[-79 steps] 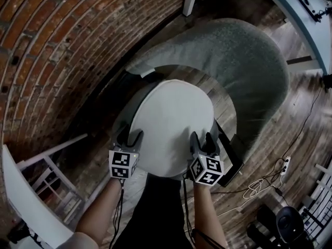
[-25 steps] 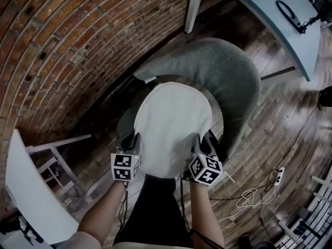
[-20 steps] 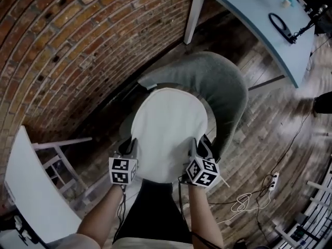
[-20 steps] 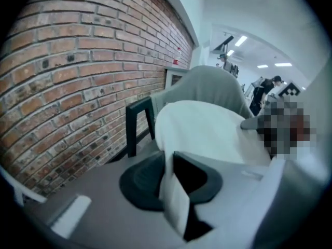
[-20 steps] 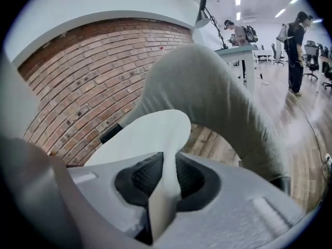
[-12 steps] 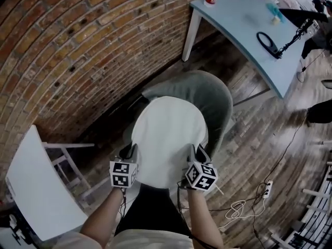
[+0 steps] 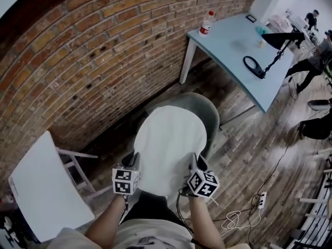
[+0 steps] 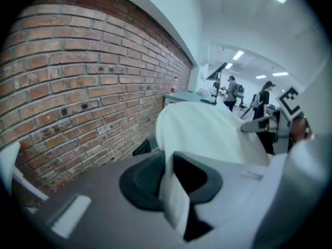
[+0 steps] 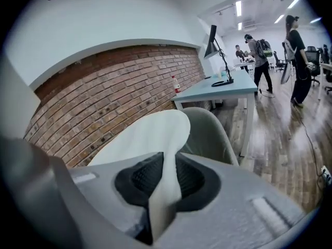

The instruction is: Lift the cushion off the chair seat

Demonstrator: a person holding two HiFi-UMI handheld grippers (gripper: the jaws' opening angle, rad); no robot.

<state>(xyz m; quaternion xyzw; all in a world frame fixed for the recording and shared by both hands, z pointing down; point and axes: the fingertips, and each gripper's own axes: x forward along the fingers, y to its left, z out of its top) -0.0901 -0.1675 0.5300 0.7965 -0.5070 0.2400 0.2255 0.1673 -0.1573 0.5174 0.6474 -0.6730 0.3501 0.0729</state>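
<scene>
**Cushion clamped in both grippers, held over the chair**

The white round cushion [image 7: 171,144] is held tilted above the grey chair [image 7: 207,113], with its far edge seen against the chair back. Contact with the seat cannot be told. Its near rim is pinched on the left by the left gripper [image 7: 133,161] and on the right by the right gripper [image 7: 195,163]. Both pairs of jaws are closed tight on the fabric. A brick wall [image 7: 78,61] is seen behind the chair, and a pale blue table [image 7: 233,51] beyond it.

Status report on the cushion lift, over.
Left tool shut on cushion edge. Right tool likewise. Cushion up over grey chair. Nothing in the way.
</scene>
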